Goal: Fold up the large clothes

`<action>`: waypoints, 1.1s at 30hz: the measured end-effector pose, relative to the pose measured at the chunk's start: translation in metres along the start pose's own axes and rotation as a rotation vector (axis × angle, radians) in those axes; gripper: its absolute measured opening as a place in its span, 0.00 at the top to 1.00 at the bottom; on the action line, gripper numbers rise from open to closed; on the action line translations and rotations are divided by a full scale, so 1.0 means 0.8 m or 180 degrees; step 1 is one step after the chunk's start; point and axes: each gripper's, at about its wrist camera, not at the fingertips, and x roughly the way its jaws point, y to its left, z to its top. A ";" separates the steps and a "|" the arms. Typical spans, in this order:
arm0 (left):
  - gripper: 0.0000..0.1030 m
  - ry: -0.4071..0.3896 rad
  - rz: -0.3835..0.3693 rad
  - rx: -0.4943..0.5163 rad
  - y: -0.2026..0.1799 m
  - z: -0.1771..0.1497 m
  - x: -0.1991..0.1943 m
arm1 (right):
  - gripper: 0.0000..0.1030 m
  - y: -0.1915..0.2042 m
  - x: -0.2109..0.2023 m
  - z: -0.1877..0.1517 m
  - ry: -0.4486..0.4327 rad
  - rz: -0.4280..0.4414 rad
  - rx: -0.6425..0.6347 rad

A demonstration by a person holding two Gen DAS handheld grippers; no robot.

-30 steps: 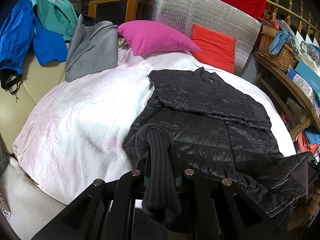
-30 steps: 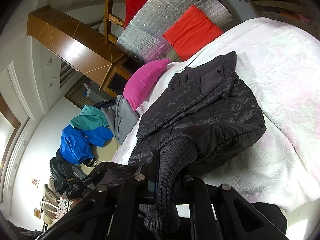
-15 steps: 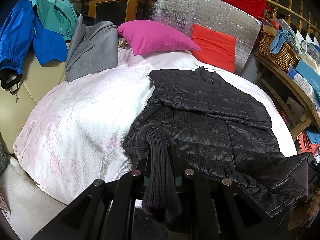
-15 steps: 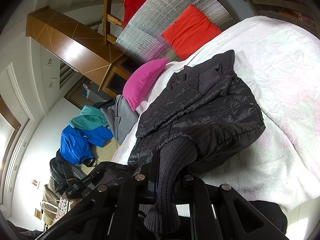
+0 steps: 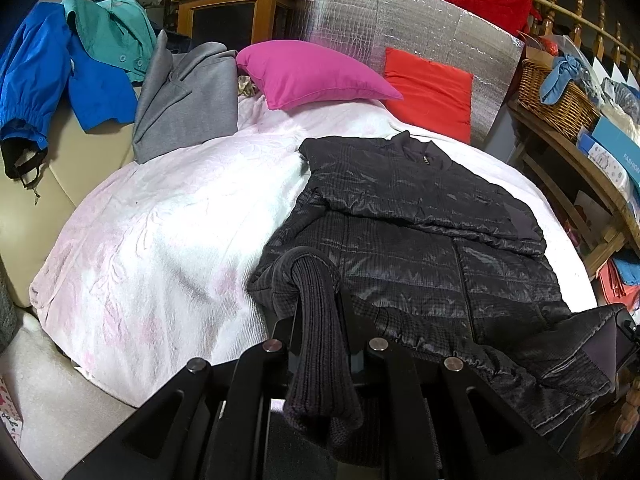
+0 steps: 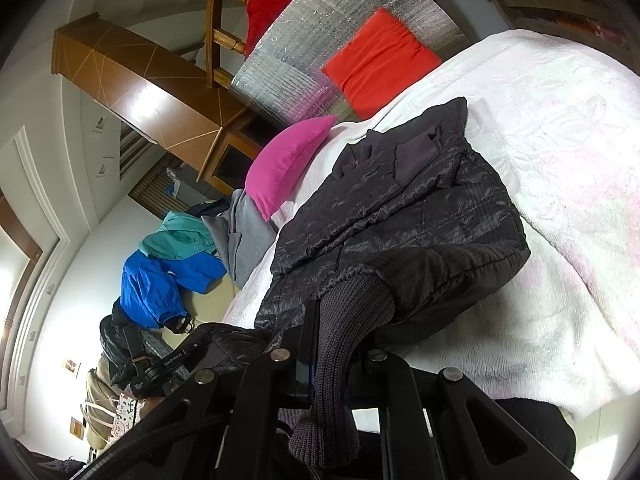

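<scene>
Pinched in the left tool (image 5: pixel 320 344), matt black plastic with bright metal pins, is a coarse ribbed knit cuff (image 5: pixel 320 344). Beyond it the quilted jacket (image 5: pixel 420 240) has a glossy, crinkled black shell. The bedspread (image 5: pixel 168 240) to its left is matt embossed cloth. Far ahead stand a shiny foil panel (image 5: pixel 400 28) and a woven wicker basket (image 5: pixel 556 96).
</scene>
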 end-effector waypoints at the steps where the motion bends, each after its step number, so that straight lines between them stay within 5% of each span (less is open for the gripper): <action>1: 0.88 -0.0001 -0.0001 -0.0006 0.001 -0.001 -0.001 | 0.92 0.000 0.000 -0.001 0.0001 -0.0002 -0.0003; 23: 0.88 -0.0014 0.0004 -0.0045 0.004 -0.014 -0.007 | 0.92 0.000 -0.006 -0.013 0.0019 -0.0001 -0.0024; 33: 0.88 -0.0249 -0.0044 -0.0246 0.019 -0.026 -0.050 | 0.91 0.013 -0.033 -0.017 -0.0143 0.0118 -0.0038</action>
